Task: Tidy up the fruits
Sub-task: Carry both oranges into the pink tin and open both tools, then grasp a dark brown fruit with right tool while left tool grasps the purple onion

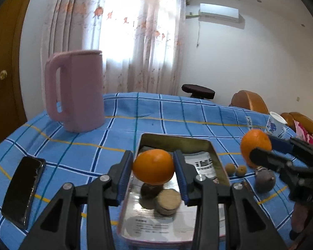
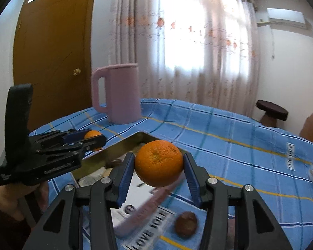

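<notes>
My left gripper point(image 1: 153, 166) is shut on an orange point(image 1: 153, 166) and holds it above the metal tray point(image 1: 217, 156). In the tray lie a round tan fruit point(image 1: 168, 202) and a dark fruit point(image 1: 149, 190) under the orange. My right gripper point(image 2: 159, 165) is shut on a second orange point(image 2: 159, 163), held above the tray's right rim point(image 2: 148, 206). In the left wrist view this orange point(image 1: 255, 145) is to the right of the tray. On the cloth lie two small tan fruits point(image 1: 230, 168), a purple fruit point(image 1: 265, 180) and a brown fruit point(image 2: 186, 224).
A pink jug point(image 1: 77, 91) stands at the back left of the blue checked tablecloth point(image 1: 177, 114). A phone point(image 1: 24, 189) lies at the left. A paper cup point(image 1: 275, 125) stands at the right edge. A stool point(image 1: 198, 90) and chairs stand beyond the table.
</notes>
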A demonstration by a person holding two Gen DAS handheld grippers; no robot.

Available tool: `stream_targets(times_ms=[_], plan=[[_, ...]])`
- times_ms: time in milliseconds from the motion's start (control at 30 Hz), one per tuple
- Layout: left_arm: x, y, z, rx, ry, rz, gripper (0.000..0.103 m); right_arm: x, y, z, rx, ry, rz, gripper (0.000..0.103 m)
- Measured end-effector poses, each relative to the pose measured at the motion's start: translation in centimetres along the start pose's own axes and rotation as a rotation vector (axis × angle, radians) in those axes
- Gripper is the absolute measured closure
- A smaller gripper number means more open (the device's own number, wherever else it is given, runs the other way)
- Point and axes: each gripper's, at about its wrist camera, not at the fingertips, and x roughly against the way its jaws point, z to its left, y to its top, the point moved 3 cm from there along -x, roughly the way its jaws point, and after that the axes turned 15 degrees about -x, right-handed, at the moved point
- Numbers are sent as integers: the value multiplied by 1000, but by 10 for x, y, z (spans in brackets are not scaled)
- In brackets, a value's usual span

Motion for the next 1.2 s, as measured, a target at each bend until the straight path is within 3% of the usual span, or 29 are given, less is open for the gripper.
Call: stream_targets(times_ms=[233,500,700,867,1000,1067,1200], plan=[[-16,-3,6,-3,-6,34,62,-38,-18,25,47,5,88,53],[-29,-4,-1,-18,-34,73,62,-61,-28,26,45,-12,159,53],[-29,-6,0,-20,-12,81,59,-74,-38,31,53,7,234,52],[-17,-4,2,1,31,53,24,-60,-38,30,61,-22,202,47],[-1,-3,-1,15,27,16,20,-25,-34,7,59,-63,138,47],[6,-6,-6,21,23,-2,12,-5,-32,-11,20,-82,106,47],[13,-11,-21,21,-5,-18,10,32,-35,-42,-62,-125,53,47]])
